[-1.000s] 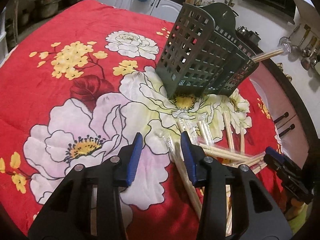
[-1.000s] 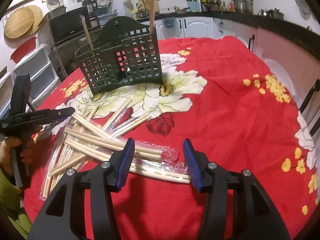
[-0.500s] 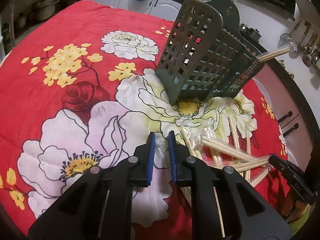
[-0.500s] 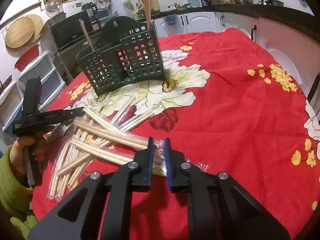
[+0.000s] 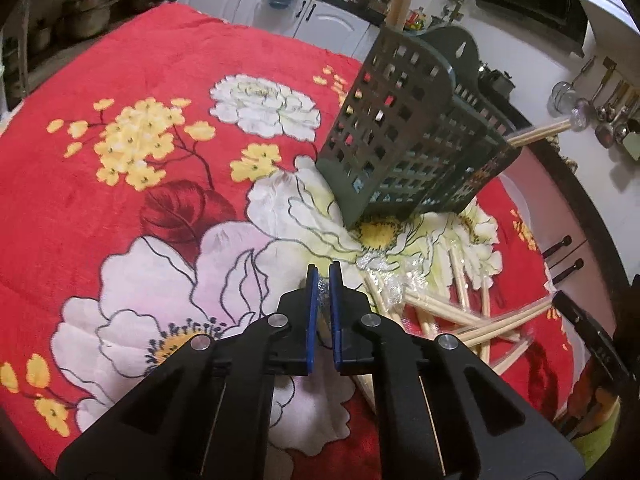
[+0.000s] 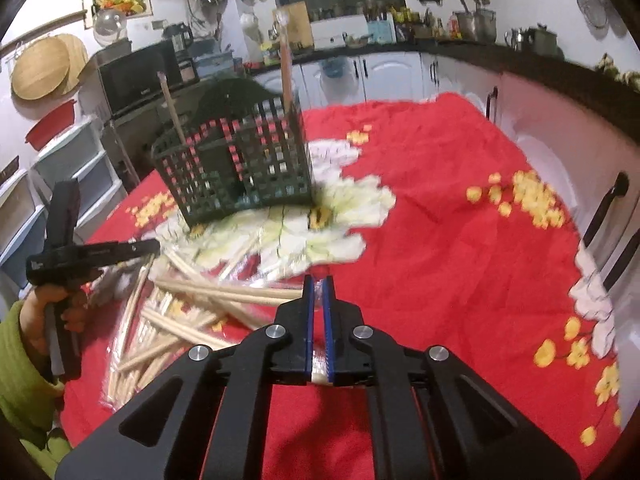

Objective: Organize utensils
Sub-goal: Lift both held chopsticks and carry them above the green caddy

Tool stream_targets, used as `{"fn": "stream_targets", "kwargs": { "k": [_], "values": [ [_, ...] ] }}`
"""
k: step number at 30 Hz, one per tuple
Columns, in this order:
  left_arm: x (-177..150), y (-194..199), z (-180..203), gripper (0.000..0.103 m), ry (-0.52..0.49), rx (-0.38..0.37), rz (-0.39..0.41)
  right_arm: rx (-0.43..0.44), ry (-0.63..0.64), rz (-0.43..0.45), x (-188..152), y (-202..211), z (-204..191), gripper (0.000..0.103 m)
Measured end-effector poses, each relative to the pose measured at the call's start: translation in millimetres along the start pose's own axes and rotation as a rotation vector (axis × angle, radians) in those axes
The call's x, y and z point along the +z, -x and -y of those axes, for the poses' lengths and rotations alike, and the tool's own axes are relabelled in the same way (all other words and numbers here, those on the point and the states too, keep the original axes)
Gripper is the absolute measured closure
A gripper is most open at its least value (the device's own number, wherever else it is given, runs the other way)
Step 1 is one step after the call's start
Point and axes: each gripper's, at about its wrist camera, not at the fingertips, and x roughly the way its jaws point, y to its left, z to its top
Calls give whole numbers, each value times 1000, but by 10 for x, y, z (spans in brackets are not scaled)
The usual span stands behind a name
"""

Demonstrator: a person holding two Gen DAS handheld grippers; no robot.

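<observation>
A dark green lattice utensil holder (image 5: 400,140) (image 6: 240,176) stands on the red flowered cloth with two chopsticks upright in it. Wrapped wooden chopsticks (image 5: 460,320) (image 6: 192,308) lie in a loose pile in front of the holder. My left gripper (image 5: 323,270) is shut on the clear wrapper end of one wrapped pair at the pile's left edge. My right gripper (image 6: 318,280) is shut on another wrapped pair, whose wood shows low between the jaws. The left gripper (image 6: 154,246) also shows at the pile's far side, held by a hand in a green sleeve.
The cloth (image 5: 120,208) covers a round table and lies bare to the left of the holder. White cabinets (image 6: 384,76) and a dark counter with pots ring the far side. Ladles (image 5: 608,112) hang on the wall at right.
Both grippers went from wide open to shut on wrapped chopsticks. The right one has since risen a little, and its view is blurred by motion.
</observation>
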Motion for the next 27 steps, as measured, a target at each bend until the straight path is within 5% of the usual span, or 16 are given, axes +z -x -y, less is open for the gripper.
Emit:
{"fn": "stream_targets", "kwargs": {
  "k": [16,27],
  "values": [
    [355,801,561,100,-148,-73,209,45,189,164,565,381,-544,100],
    [571,1013,1036,100,-274,-105,301,88,277,237,850,526,-855,100]
  ]
}}
